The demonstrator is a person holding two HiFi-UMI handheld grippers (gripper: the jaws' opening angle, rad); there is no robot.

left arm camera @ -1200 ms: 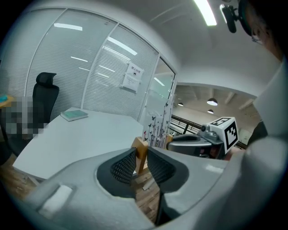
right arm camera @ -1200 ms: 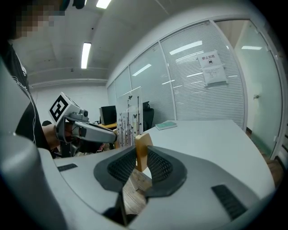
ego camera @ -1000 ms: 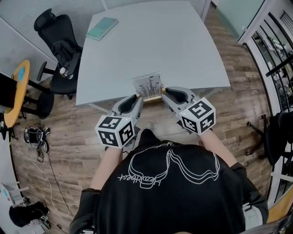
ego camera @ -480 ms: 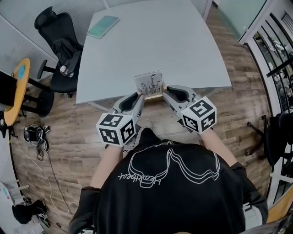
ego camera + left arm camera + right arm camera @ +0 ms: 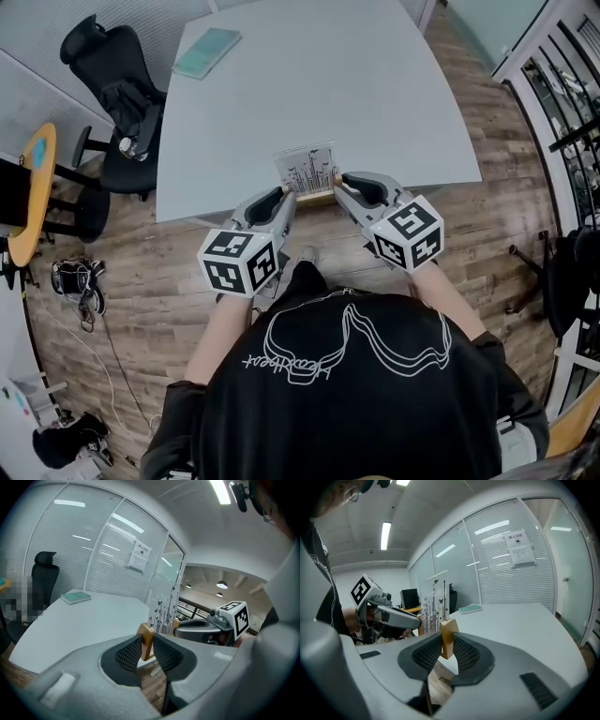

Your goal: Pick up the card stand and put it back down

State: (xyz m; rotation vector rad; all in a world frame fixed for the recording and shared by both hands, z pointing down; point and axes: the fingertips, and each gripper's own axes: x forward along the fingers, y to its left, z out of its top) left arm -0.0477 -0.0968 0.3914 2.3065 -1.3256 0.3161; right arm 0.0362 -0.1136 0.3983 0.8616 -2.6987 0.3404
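The card stand is a clear upright card printed with flowers and butterflies, set in a wooden base. It is at the near edge of the white table. My left gripper is shut on the base's left end, and that wooden end sits between its black pads. My right gripper is shut on the right end in the same way. Each gripper view also shows the other gripper across the stand. I cannot tell whether the base touches the tabletop.
A teal book lies at the table's far left corner. A black office chair and a round yellow table stand to the left, with shoes on the wooden floor. A dark railing runs along the right.
Only the head view has shifted a little. Both grippers keep the same hold on the stand at the table's near edge.
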